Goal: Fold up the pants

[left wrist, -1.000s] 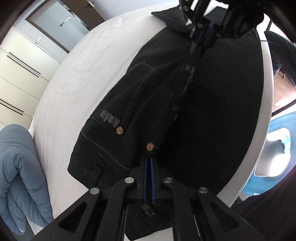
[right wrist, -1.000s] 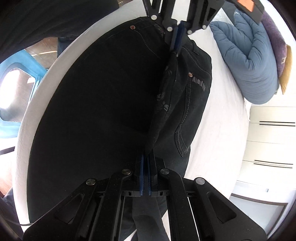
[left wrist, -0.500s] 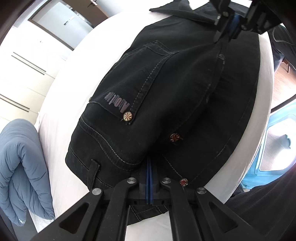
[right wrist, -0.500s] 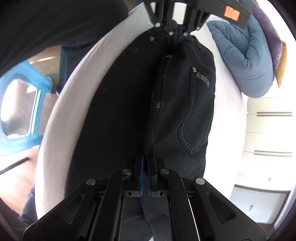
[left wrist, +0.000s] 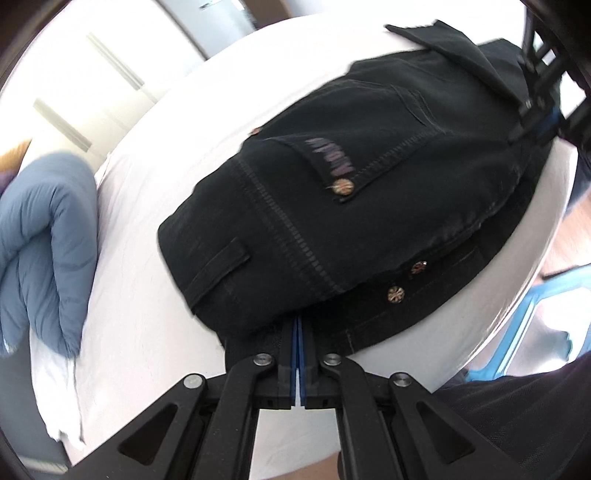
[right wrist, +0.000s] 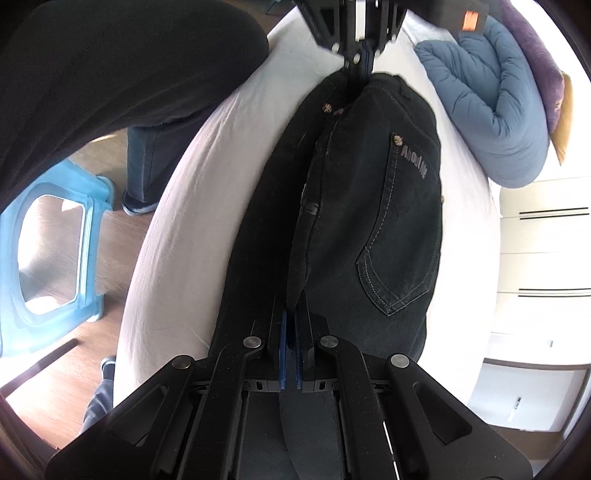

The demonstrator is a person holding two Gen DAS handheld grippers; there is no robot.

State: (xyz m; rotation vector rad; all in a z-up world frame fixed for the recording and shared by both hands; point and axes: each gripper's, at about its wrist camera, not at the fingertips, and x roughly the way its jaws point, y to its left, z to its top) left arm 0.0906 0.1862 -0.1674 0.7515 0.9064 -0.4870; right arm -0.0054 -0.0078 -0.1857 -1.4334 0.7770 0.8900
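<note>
White-sheeted bed (left wrist: 140, 295); folded blue quilt (left wrist: 40, 236); cream cabinets (right wrist: 535, 266). Black denim pants (left wrist: 332, 221), now doubled over, clamped by left gripper (left wrist: 298, 332) and right gripper (right wrist: 291, 325).

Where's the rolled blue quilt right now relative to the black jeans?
The rolled blue quilt lies on the white bed, at the left edge of the left wrist view, apart from the black jeans.

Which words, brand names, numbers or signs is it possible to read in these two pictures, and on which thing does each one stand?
"About Me": grey letters beside the back pocket of the black pants, read in the right wrist view.
The same lettering on the pants in the left wrist view: too blurred to read.
Pale marks on the pants' folded middle edge: not readable.
Orange tag on the left gripper's body: no text can be made out.
</note>
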